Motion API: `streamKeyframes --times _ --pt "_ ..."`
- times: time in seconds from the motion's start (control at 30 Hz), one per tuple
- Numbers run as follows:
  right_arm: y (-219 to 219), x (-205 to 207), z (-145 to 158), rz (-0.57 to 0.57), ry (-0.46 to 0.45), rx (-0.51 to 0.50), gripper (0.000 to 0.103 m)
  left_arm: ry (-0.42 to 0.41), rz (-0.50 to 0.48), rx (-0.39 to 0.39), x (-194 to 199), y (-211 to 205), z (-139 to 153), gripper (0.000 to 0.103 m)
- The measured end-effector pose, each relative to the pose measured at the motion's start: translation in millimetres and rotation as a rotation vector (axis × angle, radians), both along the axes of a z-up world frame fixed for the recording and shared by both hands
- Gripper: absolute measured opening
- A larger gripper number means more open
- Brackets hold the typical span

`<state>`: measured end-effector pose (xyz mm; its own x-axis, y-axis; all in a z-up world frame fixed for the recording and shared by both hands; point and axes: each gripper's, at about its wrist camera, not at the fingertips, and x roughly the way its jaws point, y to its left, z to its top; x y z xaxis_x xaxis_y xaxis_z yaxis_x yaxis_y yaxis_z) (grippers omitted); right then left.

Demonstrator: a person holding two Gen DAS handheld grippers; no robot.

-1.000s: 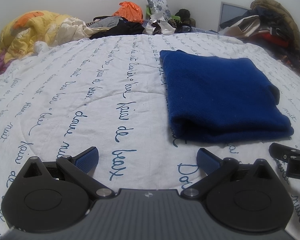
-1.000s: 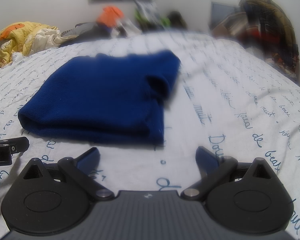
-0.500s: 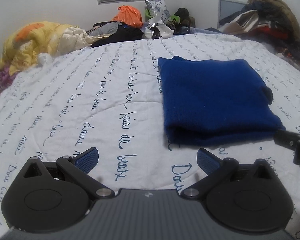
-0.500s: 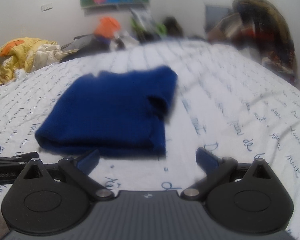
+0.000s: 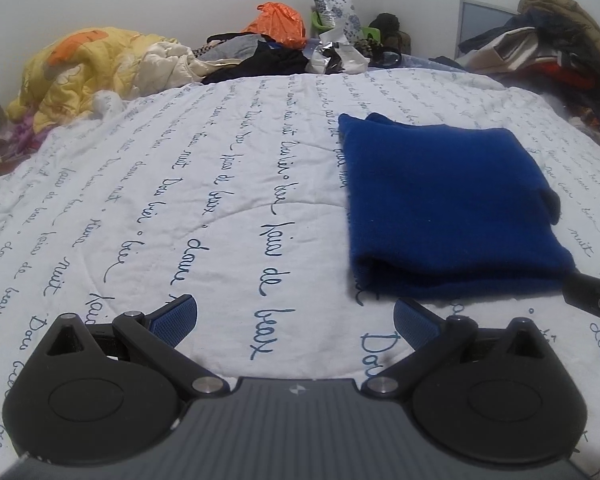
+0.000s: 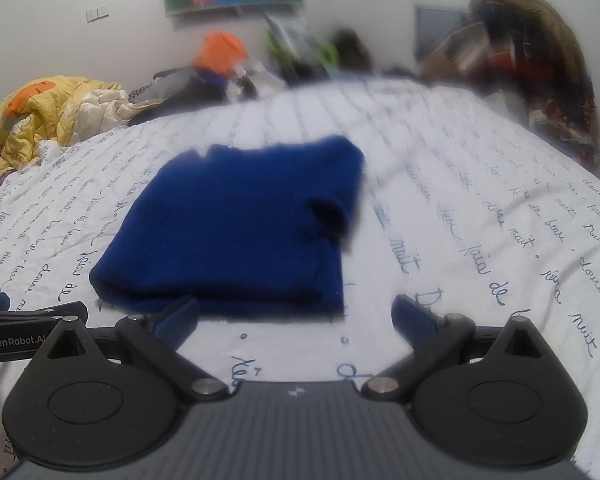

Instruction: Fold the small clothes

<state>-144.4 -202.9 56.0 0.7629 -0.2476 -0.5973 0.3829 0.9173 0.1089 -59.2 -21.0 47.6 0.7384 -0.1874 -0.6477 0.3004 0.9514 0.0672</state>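
Left wrist view: my left fingers (image 5: 296,316) are spread wide, holding nothing — bare white script-printed bed quilt (image 5: 220,216) between them. My right fingers (image 6: 296,316) gape equally empty, just short of the folded blue knitted garment (image 6: 236,224). It lies as a neat rectangle — folding looks essentially finished, perhaps only tidying left.

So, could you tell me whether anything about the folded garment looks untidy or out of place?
Mostly neat: the blue garment lies folded on the bedspread, but a dark flap pokes out along its right edge.
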Motion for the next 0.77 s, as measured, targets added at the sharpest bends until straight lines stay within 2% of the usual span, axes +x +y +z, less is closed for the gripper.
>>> streamKeyframes --times 0.77 --pt "-1.8 1.2 -5.5 0.008 0.02 0.011 0.103 0.006 0.014 0.011 2.8 1.3 -3.3 0.103"
